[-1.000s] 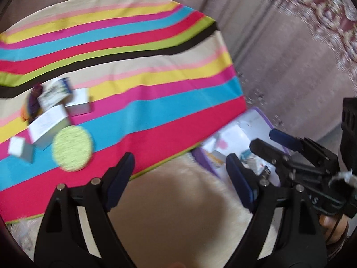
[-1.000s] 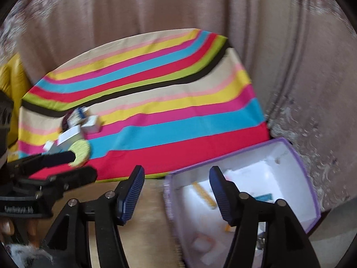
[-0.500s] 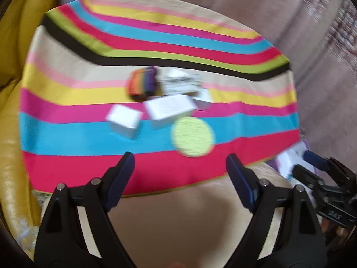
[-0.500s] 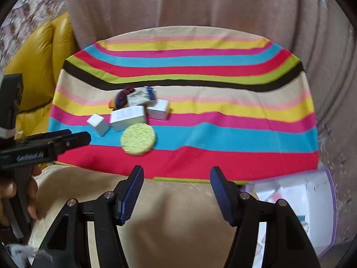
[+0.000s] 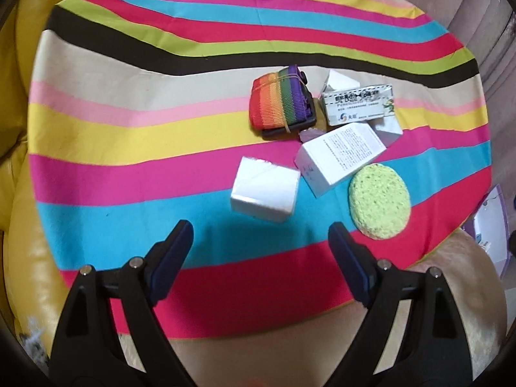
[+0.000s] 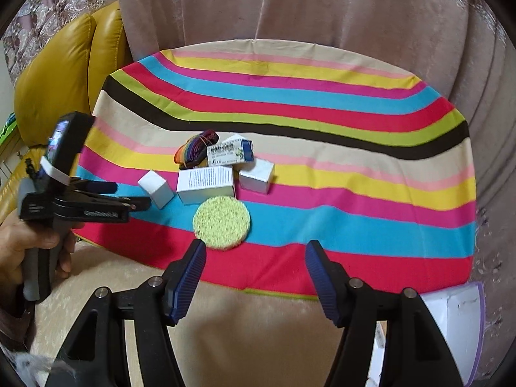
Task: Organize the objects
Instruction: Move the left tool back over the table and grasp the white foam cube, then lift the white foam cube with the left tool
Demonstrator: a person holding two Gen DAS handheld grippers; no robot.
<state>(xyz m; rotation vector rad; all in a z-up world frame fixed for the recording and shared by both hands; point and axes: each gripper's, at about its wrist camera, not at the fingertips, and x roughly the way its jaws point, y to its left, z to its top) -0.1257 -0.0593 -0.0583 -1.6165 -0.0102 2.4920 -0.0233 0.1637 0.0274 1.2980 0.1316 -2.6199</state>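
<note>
A cluster lies on the striped cloth [image 5: 161, 167]: a small white box [image 5: 264, 193], a longer white printed box [image 5: 338, 158], a round green sponge [image 5: 379, 201], a rainbow strap roll [image 5: 279, 100], a medicine carton [image 5: 358, 104] and a silvery box [image 6: 257, 177]. My left gripper [image 5: 261, 238] is open and empty, just short of the small white box. My right gripper [image 6: 256, 259] is open and empty, near the sponge [image 6: 222, 222]. In the right wrist view the left gripper [image 6: 129, 196] is beside the small white box [image 6: 156, 188].
A white bin with a purple rim [image 6: 451, 329] stands low on the right, off the cloth. A yellow leather seat [image 6: 64, 74] is on the left. A beige curtain [image 6: 290, 6] hangs behind. Cream fleece [image 6: 245, 332] covers the near edge.
Both grippers have swung left from the purple-rimmed bin to face the cluster on the cloth and moved closer to it. Both stay open and empty.
</note>
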